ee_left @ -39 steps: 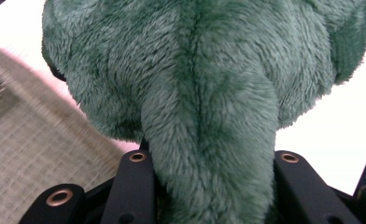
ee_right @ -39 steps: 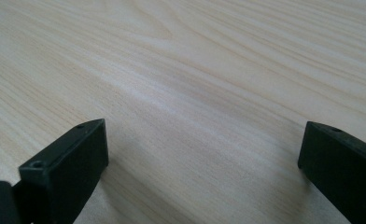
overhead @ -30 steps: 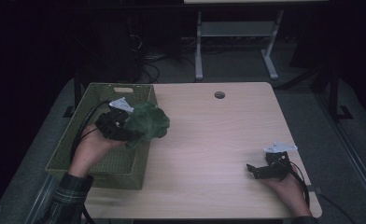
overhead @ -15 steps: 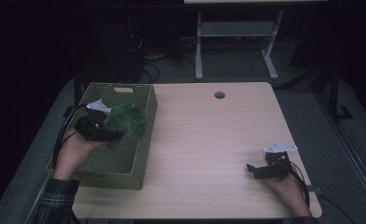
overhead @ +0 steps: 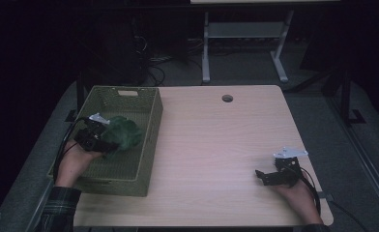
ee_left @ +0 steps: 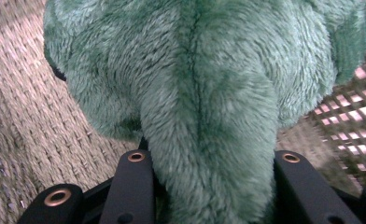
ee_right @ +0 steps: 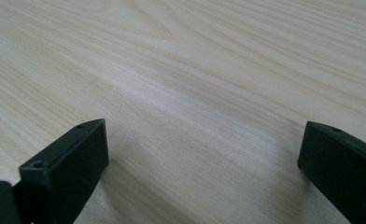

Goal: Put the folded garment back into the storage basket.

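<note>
— Left gripper is clamped on the green plush toy, low inside the woven basket.
— Sink it onto the basket floor before releasing. Right gripper rests wide open on the table.

I count one green fuzzy toy — just the one. It sits over one green basket. There is one wooden table, and it has one small round hole near the far edge. Two grippers are here — the left gripper and the right gripper. Each one has two black jaws, so that makes four jaws. Two hands show too, the left hand and the right hand. One checked sleeve shows.
</note>
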